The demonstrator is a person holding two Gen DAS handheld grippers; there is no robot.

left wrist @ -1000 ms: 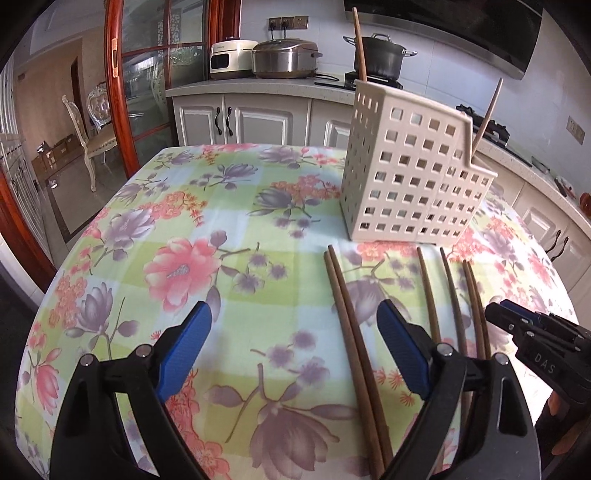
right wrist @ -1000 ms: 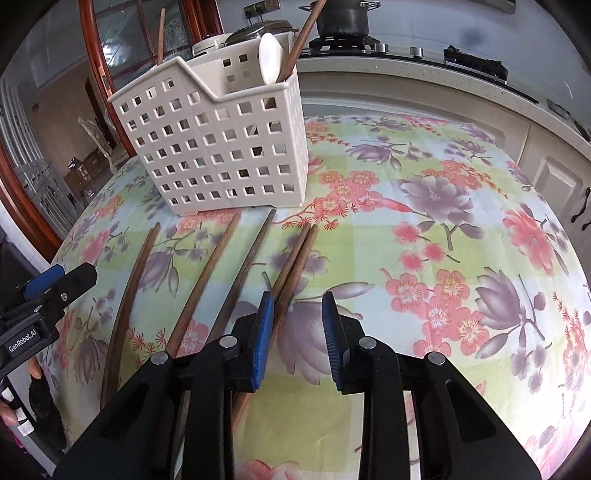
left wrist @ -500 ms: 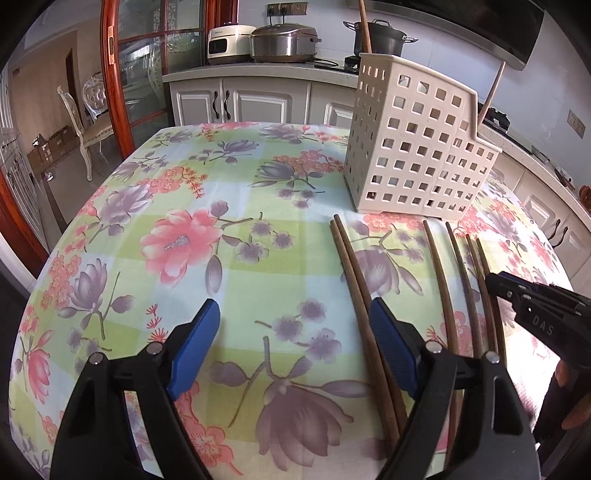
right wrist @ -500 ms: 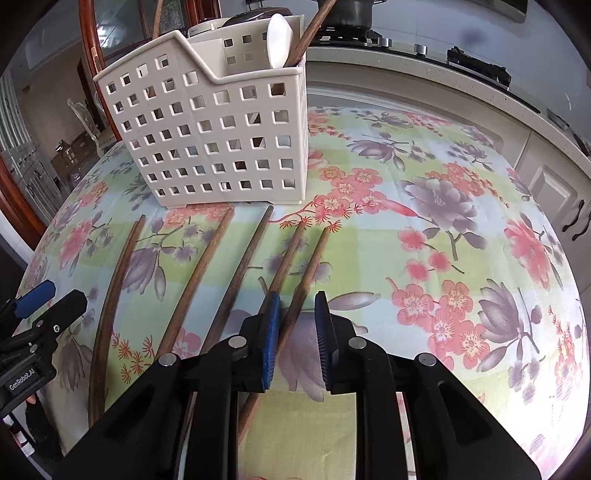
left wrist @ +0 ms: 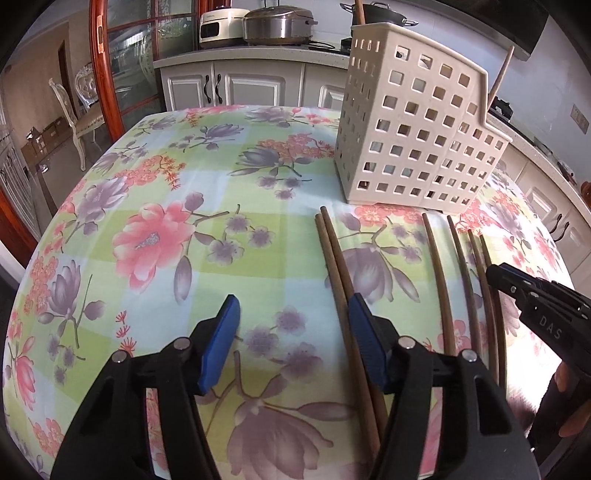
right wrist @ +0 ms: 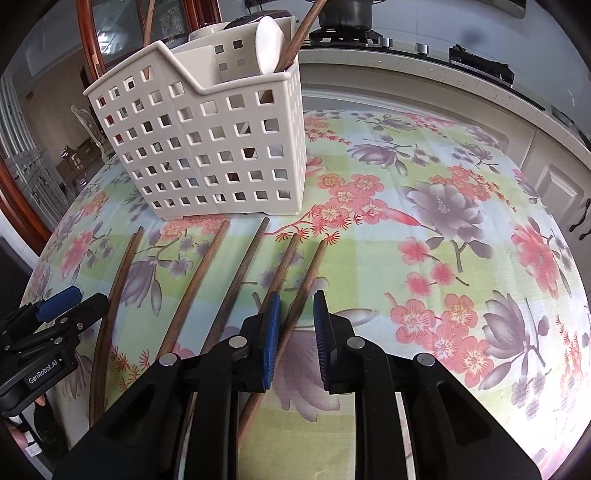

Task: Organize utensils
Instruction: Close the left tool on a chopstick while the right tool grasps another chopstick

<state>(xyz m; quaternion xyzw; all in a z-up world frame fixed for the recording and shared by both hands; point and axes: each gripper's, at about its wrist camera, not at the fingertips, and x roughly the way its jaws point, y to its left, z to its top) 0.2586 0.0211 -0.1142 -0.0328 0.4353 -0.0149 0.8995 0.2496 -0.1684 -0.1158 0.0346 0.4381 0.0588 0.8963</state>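
A white perforated utensil basket (left wrist: 413, 136) stands on the floral tablecloth (left wrist: 159, 206); it also shows in the right wrist view (right wrist: 207, 147), holding a white spoon (right wrist: 269, 44) and a wooden stick. Several brown wooden chopsticks (right wrist: 207, 284) lie side by side in front of it. My right gripper (right wrist: 295, 332) is partly open, its pads astride the rightmost chopstick (right wrist: 295, 314) without pinching it. My left gripper (left wrist: 291, 343) is open and empty, its right pad beside the leftmost pair of chopsticks (left wrist: 340, 273).
Kitchen counter with a rice cooker (left wrist: 221, 26) and pots runs behind the table. A chair (left wrist: 81, 107) stands beyond a red-framed glass door at the left. The table edge curves away on all sides.
My right gripper has slid forward along the rightmost chopstick and its jaws stand slightly wider than half a second ago. My left gripper has narrowed and moved closer to the basket.
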